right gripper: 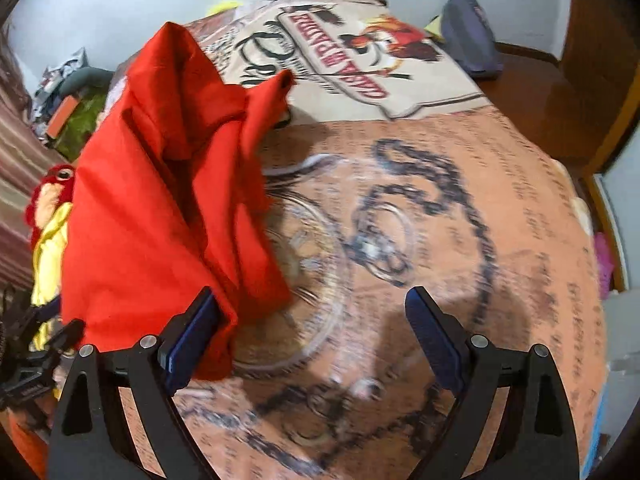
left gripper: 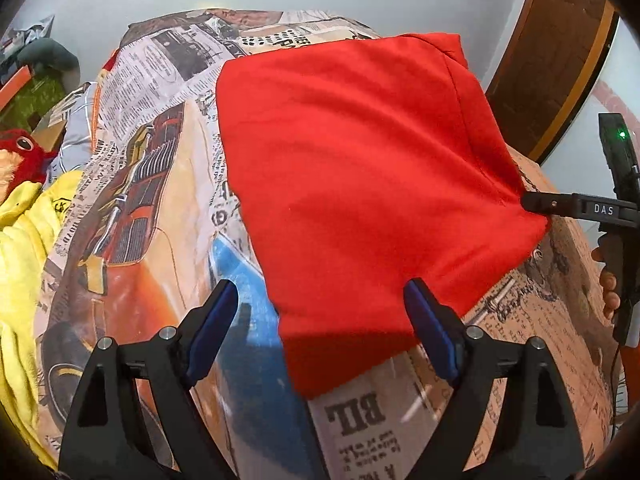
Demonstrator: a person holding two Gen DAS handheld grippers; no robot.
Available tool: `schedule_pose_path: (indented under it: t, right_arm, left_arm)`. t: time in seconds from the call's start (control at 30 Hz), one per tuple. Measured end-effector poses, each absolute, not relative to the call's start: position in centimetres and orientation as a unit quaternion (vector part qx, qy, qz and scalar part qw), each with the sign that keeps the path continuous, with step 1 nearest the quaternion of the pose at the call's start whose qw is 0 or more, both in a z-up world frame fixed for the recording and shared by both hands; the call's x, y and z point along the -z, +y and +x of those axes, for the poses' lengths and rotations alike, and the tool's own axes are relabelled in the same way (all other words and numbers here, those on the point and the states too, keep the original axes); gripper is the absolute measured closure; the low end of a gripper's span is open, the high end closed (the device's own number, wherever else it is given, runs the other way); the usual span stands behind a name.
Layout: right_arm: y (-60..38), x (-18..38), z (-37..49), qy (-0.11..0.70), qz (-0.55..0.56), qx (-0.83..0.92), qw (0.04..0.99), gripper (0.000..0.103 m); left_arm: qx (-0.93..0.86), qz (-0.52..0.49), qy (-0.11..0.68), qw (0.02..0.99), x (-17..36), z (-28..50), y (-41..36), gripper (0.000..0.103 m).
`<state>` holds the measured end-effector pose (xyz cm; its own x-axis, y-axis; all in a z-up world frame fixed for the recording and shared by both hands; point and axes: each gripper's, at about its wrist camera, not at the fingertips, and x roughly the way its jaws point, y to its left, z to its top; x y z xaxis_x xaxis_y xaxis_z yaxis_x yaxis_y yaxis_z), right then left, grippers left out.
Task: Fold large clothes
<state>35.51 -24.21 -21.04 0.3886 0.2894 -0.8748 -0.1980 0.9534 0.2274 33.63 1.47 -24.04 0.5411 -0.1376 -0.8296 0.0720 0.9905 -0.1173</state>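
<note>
Lying spread over a bed (left gripper: 160,184) covered in a newspaper-and-car print, a red garment (left gripper: 360,184) of soft, matte knit is seen folded into a rough rectangle with smooth faces and one stitched seam along its far side. In the right wrist view the same garment (right gripper: 160,208) is bunched into upright creases, with a loose flap pointing away from it. The print of the bedcover beside the garment changes to a tan field with dark script and a bicycle drawing.

Left of the red garment, a crumpled yellow garment (left gripper: 24,264) and a red plush toy (left gripper: 22,152) are found at the bed's edge. Beyond the garment a dark wooden panel with a yellow stripe (left gripper: 560,68) is visible, and a grey-blue pouch (right gripper: 472,36) rests at the far end of the bed.

The left hand-held gripper (left gripper: 322,328) is held wide open, empty, with the garment's near edge lying between and under its blue-padded fingers (left gripper: 212,328). The right hand-held gripper (right gripper: 312,336) is likewise spread wide, gripping nothing; the garment's corner is draped against its left finger, and the bedcover lies bare below the rest of the gap. Seen from the left wrist, that gripper (left gripper: 536,203) is placed at the garment's right corner.
</note>
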Motion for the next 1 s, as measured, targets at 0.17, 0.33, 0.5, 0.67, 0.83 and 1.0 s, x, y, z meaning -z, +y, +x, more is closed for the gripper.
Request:
schedule_pose_path:
  t: [0.17, 0.33, 0.5, 0.67, 0.83, 1.0]
  right_arm:
    - [-23.8, 18.3, 34.5, 0.507, -0.006, -0.145, 0.85, 0.012]
    - [-22.8, 14.6, 34.3, 0.476, 0.015, -0.186, 0.859, 0.011]
    - [-20.2, 14.3, 36.7, 0.483, 0.049, -0.243, 0.84, 0.01]
    - [-17.1, 17.6, 39.5, 0.517, 0.044, -0.272, 0.811, 0.01]
    - [-16.8, 20.8, 42.6, 0.549, 0.035, -0.271, 0.79, 0.01]
    - [-18.1, 23.3, 45.4, 0.575, 0.102, -0.295, 0.756, 0.01]
  left_arm:
    - [0.045, -0.013, 0.464, 0.884, 22.5, 32.6, 2.1, 0.018]
    - [0.014, -0.01, 0.441, 0.897, 19.9, 33.1, 4.4, 0.018]
    - [0.013, -0.062, 0.448, 0.892, 19.4, 35.6, 7.1, 0.018]
    - [0.059, -0.136, 0.476, 0.867, 21.4, 38.3, 7.9, 0.018]
    - [0.092, -0.155, 0.501, 0.847, 23.8, 40.9, 7.0, 0.018]
    - [0.113, -0.188, 0.507, 0.833, 25.3, 43.5, 7.4, 0.017]
